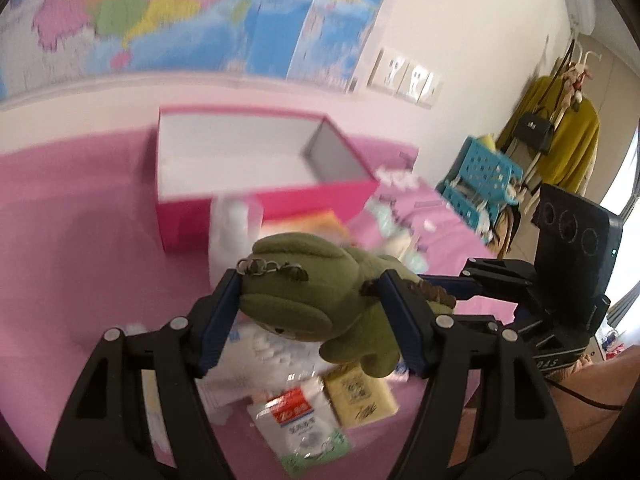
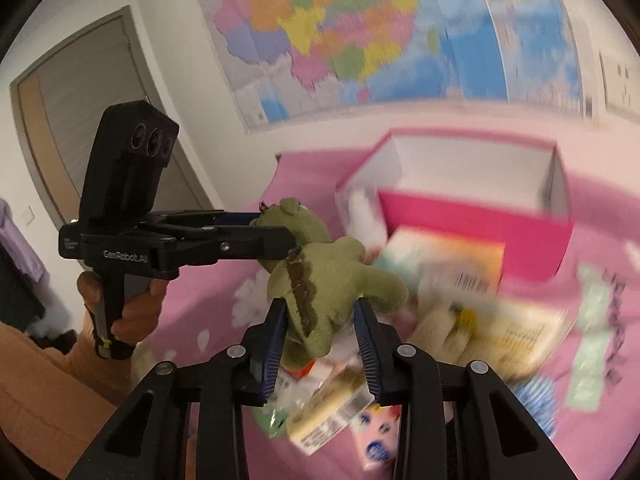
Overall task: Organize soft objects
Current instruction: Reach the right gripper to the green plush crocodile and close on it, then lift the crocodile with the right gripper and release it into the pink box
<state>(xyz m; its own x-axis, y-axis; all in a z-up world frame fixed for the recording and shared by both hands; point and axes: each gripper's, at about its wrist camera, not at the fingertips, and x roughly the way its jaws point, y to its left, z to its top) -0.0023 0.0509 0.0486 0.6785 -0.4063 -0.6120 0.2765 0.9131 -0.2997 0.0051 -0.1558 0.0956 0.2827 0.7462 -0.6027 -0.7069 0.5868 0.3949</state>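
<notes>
while the pink box sits empty, the sorting has barely begun

both grippers share one green plush toy in the air above the clutter: the left gripper has its fingers half spread on the head, the right gripper narrowed on the tail end. packets and other soft things still lie on the pink surface short of the box.
</notes>
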